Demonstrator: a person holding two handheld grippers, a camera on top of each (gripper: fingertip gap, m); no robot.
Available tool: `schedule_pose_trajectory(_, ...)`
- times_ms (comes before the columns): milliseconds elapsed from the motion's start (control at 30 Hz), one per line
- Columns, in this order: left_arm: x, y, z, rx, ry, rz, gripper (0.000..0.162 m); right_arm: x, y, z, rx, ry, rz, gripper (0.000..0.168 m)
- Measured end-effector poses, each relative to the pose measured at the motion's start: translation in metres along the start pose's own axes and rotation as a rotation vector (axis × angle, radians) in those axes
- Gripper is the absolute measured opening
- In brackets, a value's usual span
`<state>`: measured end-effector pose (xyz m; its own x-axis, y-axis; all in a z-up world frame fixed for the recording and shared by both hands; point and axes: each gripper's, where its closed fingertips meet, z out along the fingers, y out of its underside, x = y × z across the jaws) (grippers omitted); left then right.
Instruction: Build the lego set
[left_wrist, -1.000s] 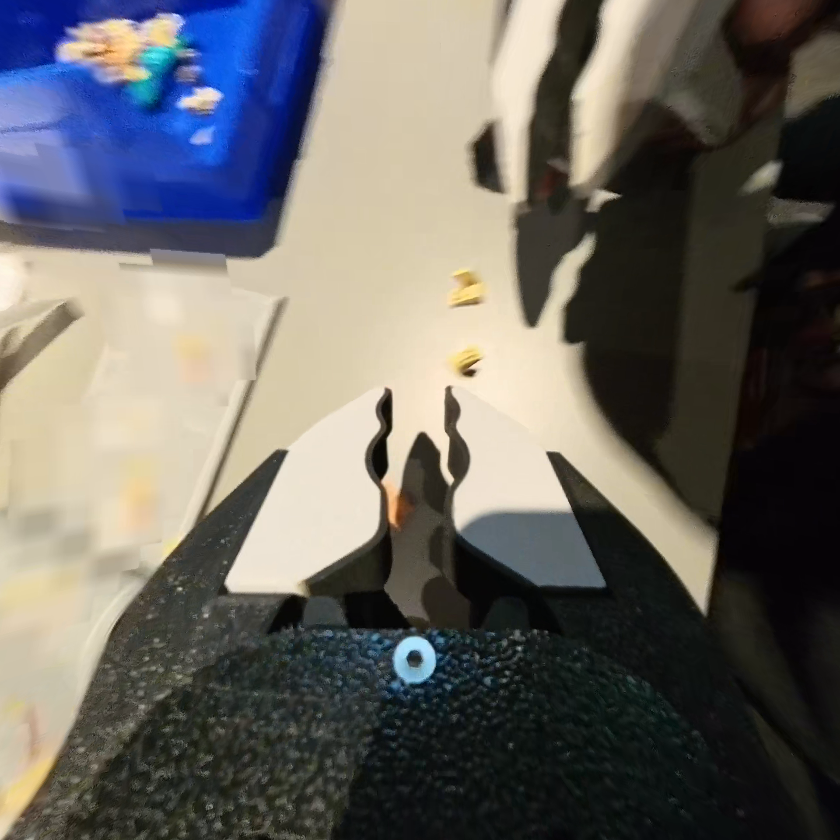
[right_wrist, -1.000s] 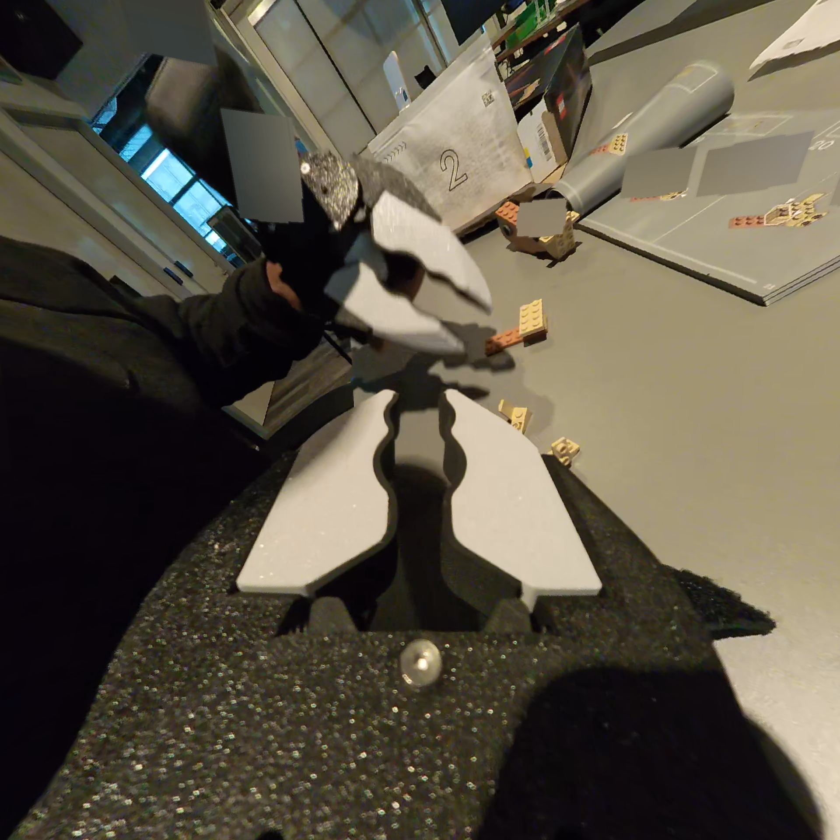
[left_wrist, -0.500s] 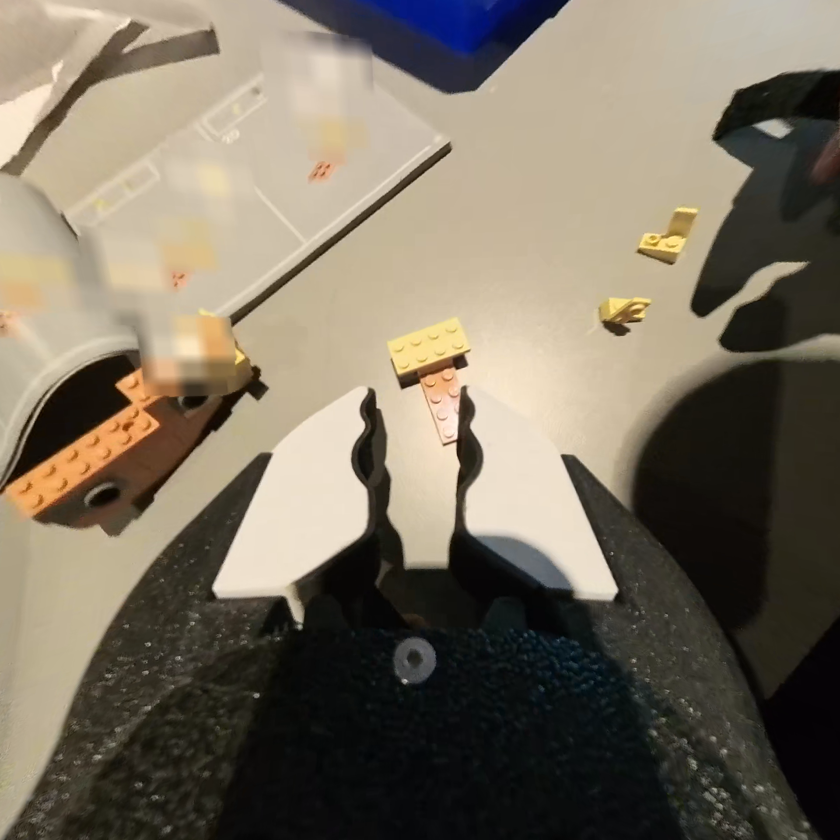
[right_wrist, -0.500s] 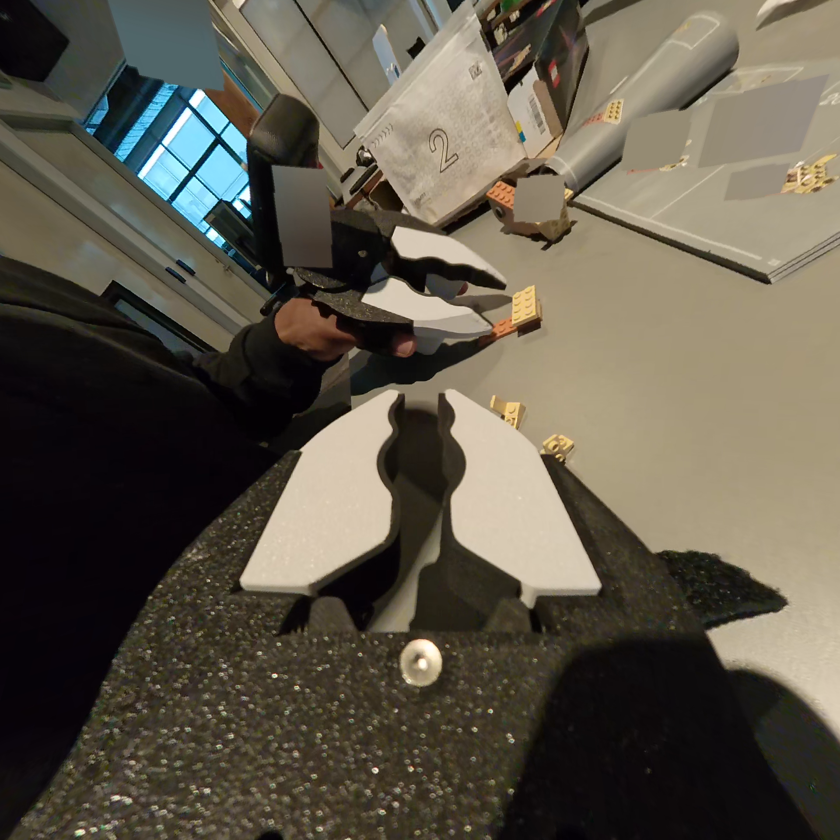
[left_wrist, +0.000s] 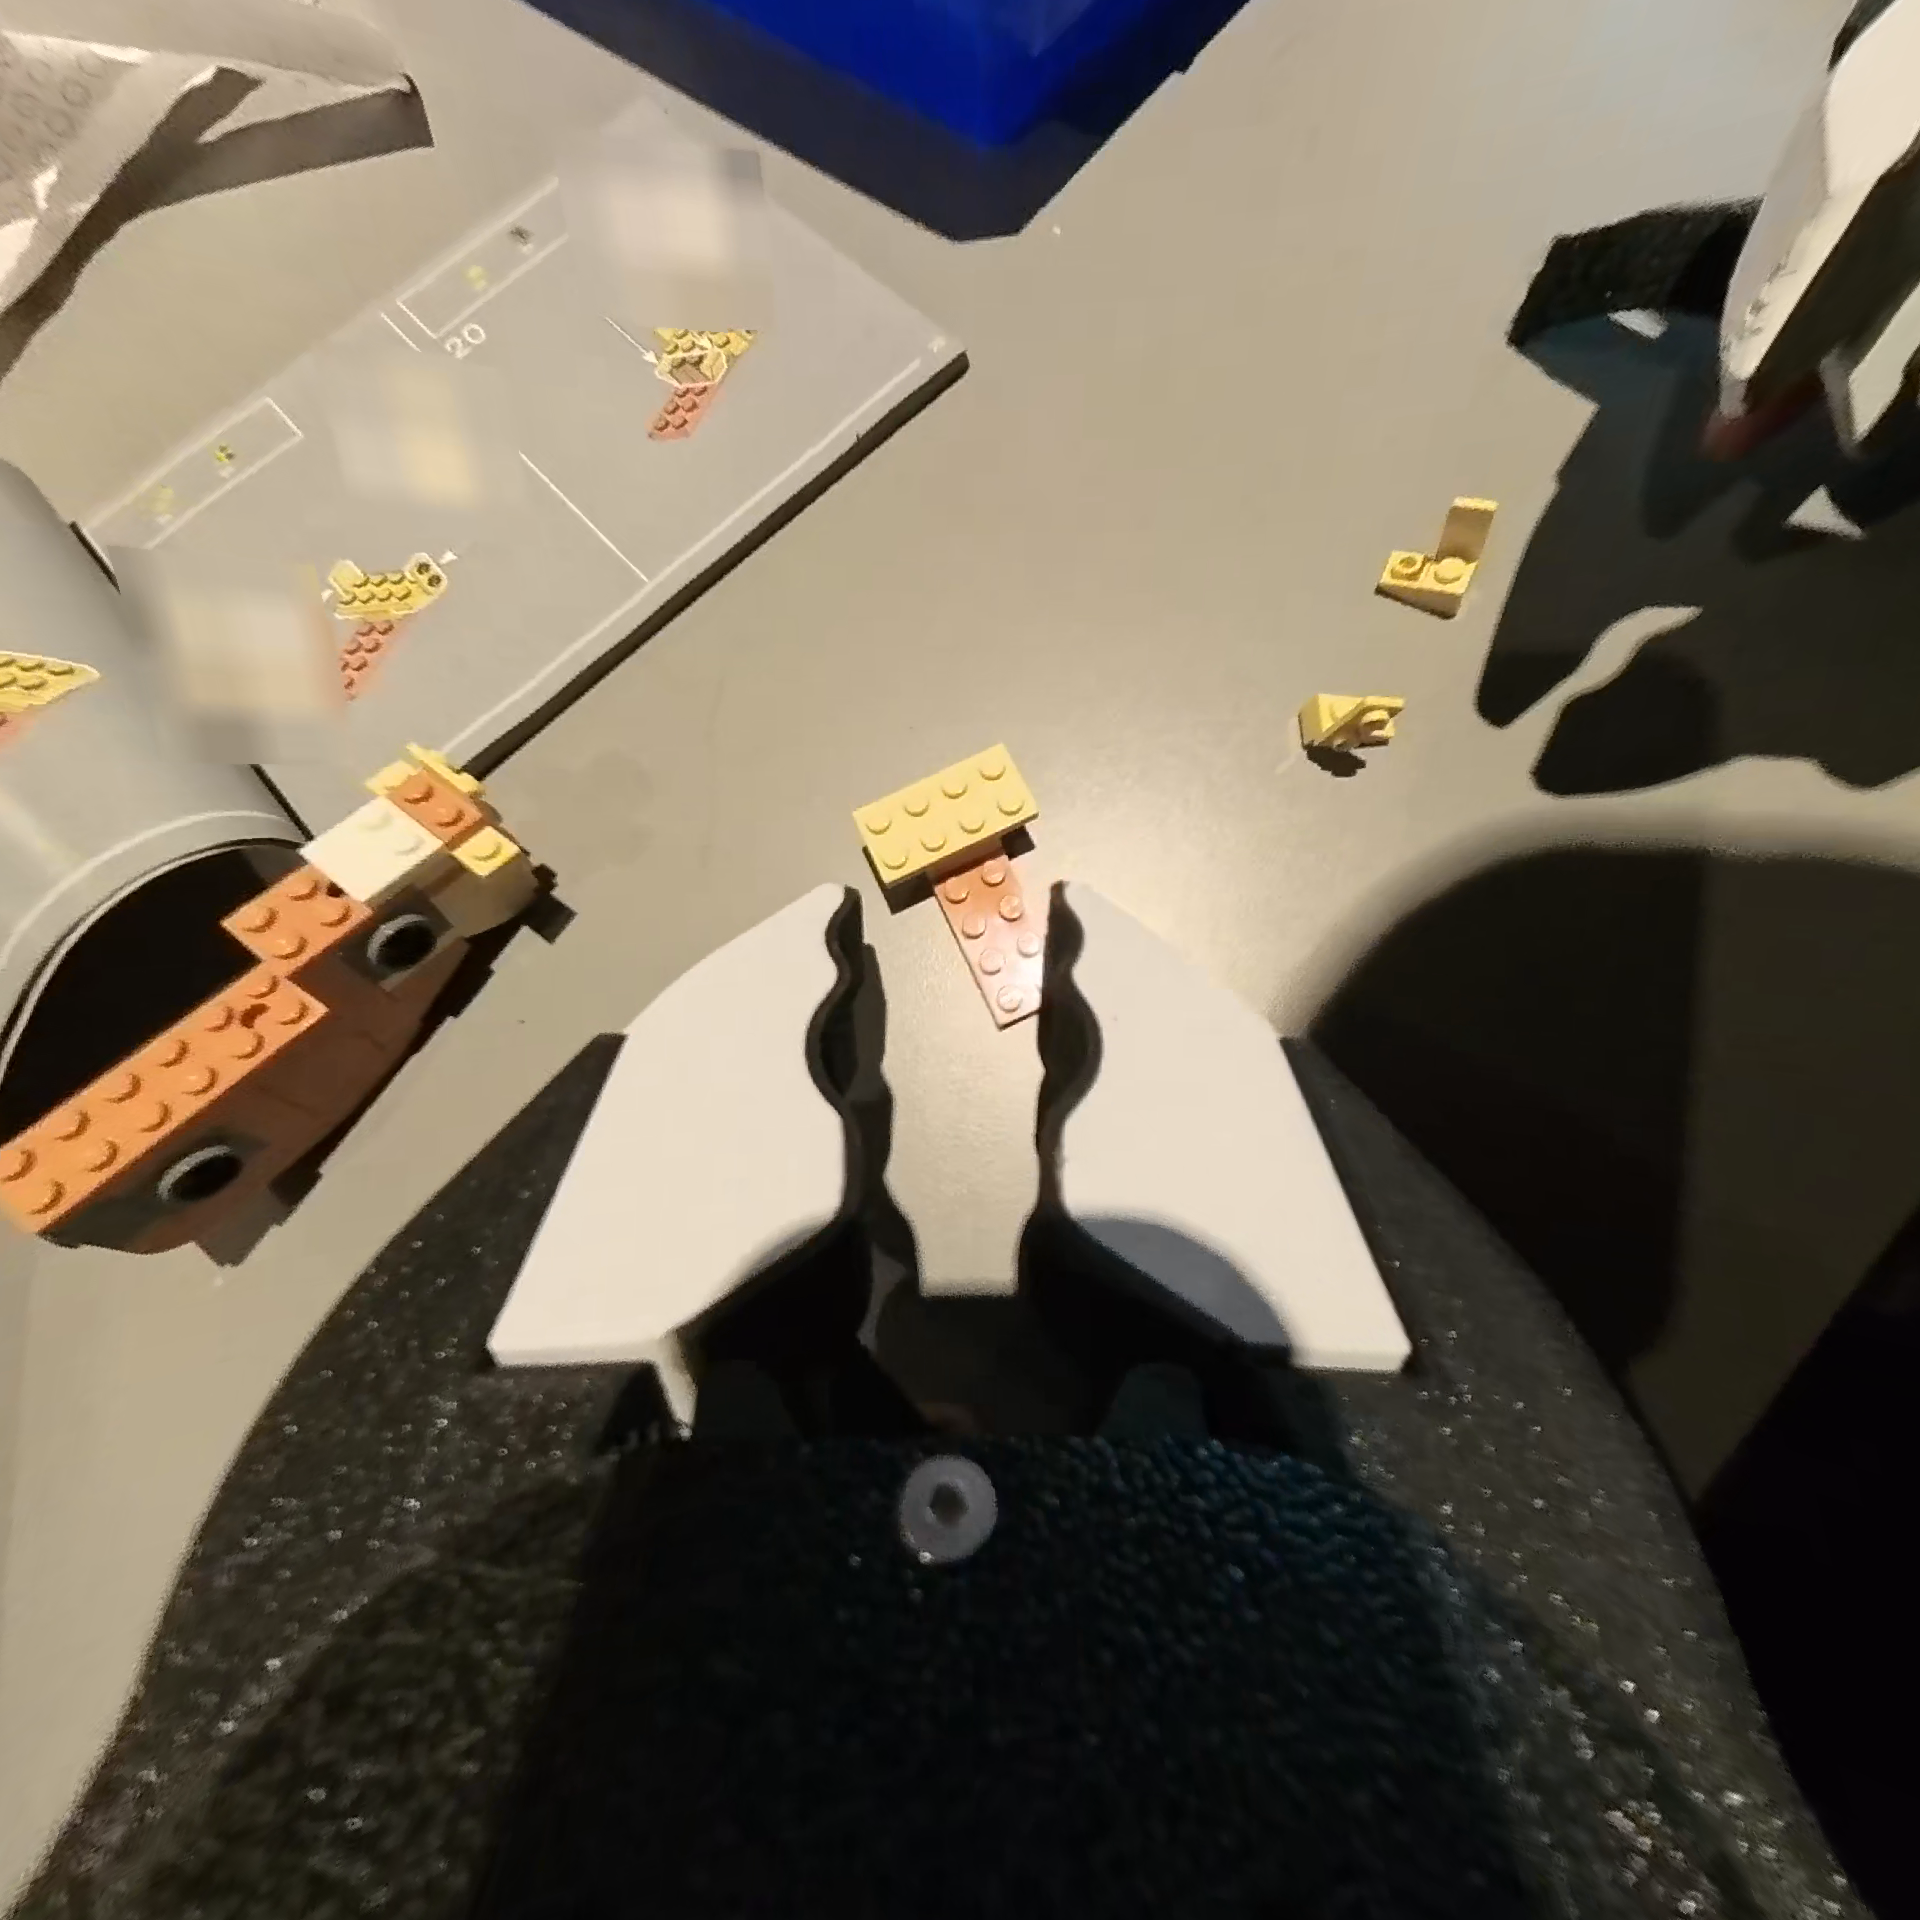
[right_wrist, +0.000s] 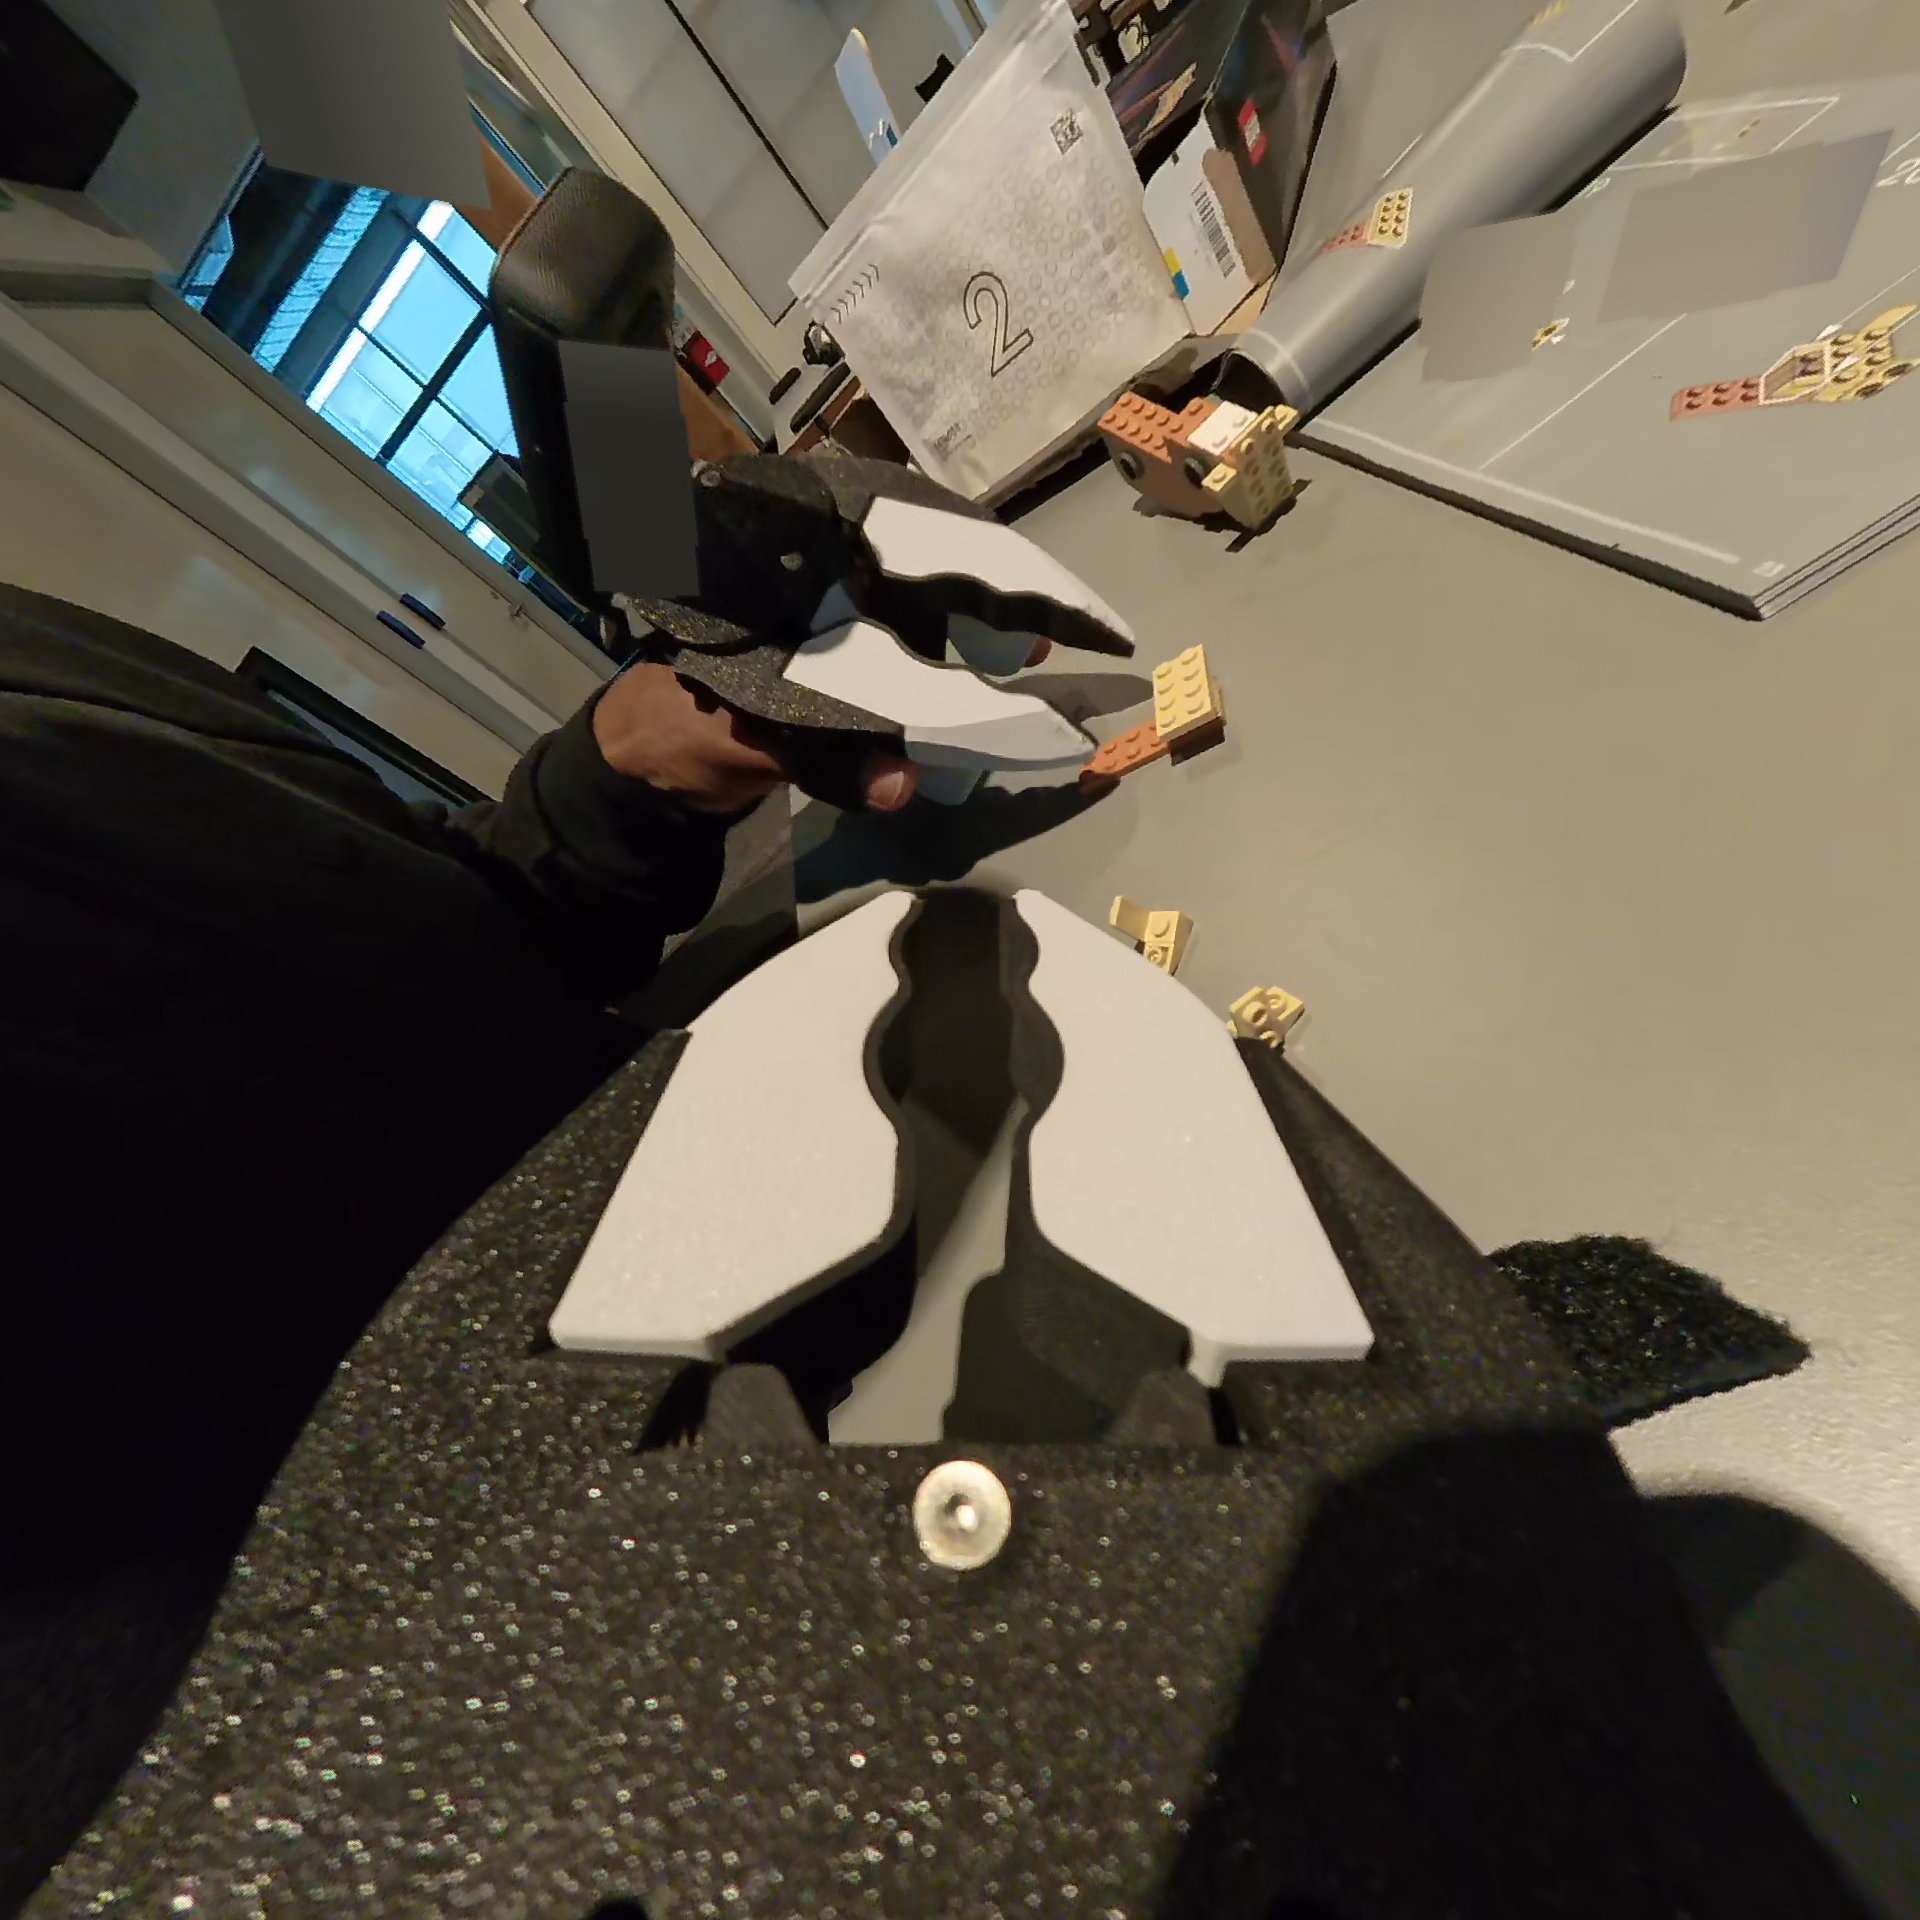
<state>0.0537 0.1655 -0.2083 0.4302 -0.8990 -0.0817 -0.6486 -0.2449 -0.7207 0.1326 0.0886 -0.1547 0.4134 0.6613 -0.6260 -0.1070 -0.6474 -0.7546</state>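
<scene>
A small assembly lies on the grey table: a tan plate (left_wrist: 945, 821) on a brown wedge plate (left_wrist: 997, 951). My left gripper (left_wrist: 954, 904) is open and empty, and the wedge's narrow end sits between its fingertips, close to the right finger. In the right wrist view the left gripper (right_wrist: 1112, 691) is held low over the table just short of the tan plate (right_wrist: 1184, 696) and the wedge (right_wrist: 1127, 753). My right gripper (right_wrist: 966, 904) is open a little and empty, near two small tan brackets (right_wrist: 1148, 930) (right_wrist: 1262, 1013). It also shows in the left wrist view (left_wrist: 1818, 260), at the top right.
A larger brown and tan build (left_wrist: 260, 1039) lies at the left, by the open instruction booklet (left_wrist: 520, 436). The two tan brackets (left_wrist: 1439, 566) (left_wrist: 1345, 717) lie to the right. A blue bin (left_wrist: 935, 94) stands at the back. A white bag (right_wrist: 1008, 312) and boxes stand beyond the build.
My left gripper has swung left from the brackets and moved down to the tan and brown assembly, with its fingers a little wider. My right gripper has hardly moved.
</scene>
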Motion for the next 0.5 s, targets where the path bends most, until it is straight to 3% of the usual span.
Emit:
schedule_pose_trajectory(200, 0.007, 0.008, 0.01, -0.05, -0.031, -0.006, 0.034, 0.0, 0.001, 0.001, -0.006, -0.002, 0.004, 0.013)
schedule_pose_trajectory(500, 0.006, 0.009, 0.01, -0.058, -0.022, 0.062, 0.016, -0.001, 0.001, 0.0, -0.004, -0.003, -0.006, 0.013)
